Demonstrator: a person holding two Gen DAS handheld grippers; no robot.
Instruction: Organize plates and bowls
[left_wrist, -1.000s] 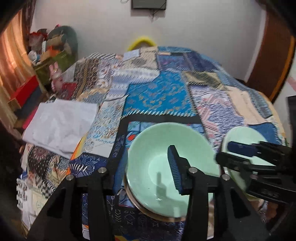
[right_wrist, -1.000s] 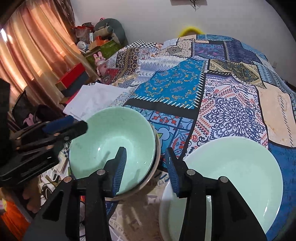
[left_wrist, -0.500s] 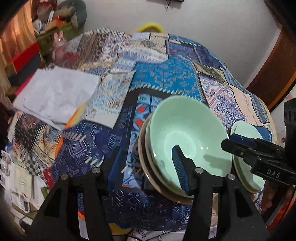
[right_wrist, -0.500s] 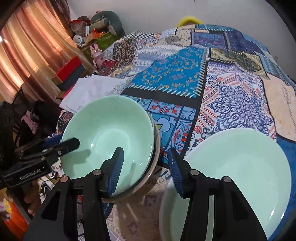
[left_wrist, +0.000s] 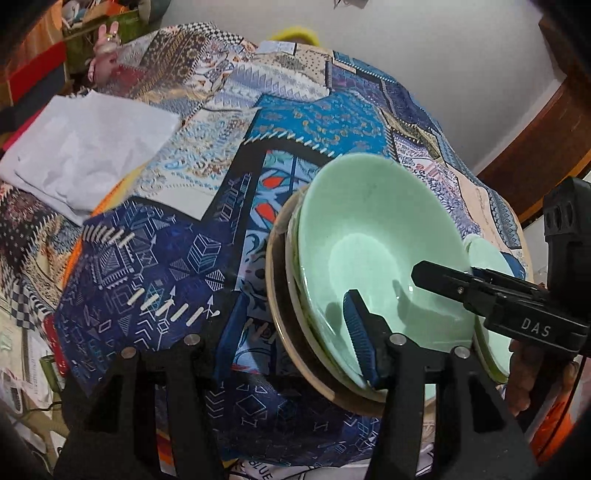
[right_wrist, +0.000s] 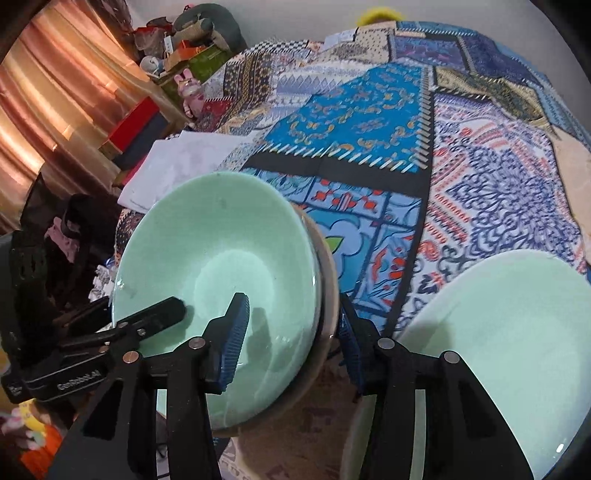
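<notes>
A stack of mint-green bowls (left_wrist: 369, 240) sits in a tan-rimmed plate on the patchwork cloth; it also shows in the right wrist view (right_wrist: 221, 258). My left gripper (left_wrist: 291, 332) is open and straddles the stack's left rim, one finger inside the top bowl, one outside. My right gripper (right_wrist: 291, 339) is open and straddles the stack's right rim the same way. A second mint-green plate (right_wrist: 498, 350) lies to the right of the stack; its edge shows in the left wrist view (left_wrist: 491, 258).
The patchwork cloth (right_wrist: 369, 122) covers the table. A white folded cloth (left_wrist: 85, 147) lies at the left. Boxes, a toy rabbit (right_wrist: 190, 92) and curtains stand beyond the left edge. A wall and wooden door frame (left_wrist: 535, 147) are behind.
Both grippers have moved in on the bowl stack from either side; each now has one finger inside the top bowl and one outside the rim.
</notes>
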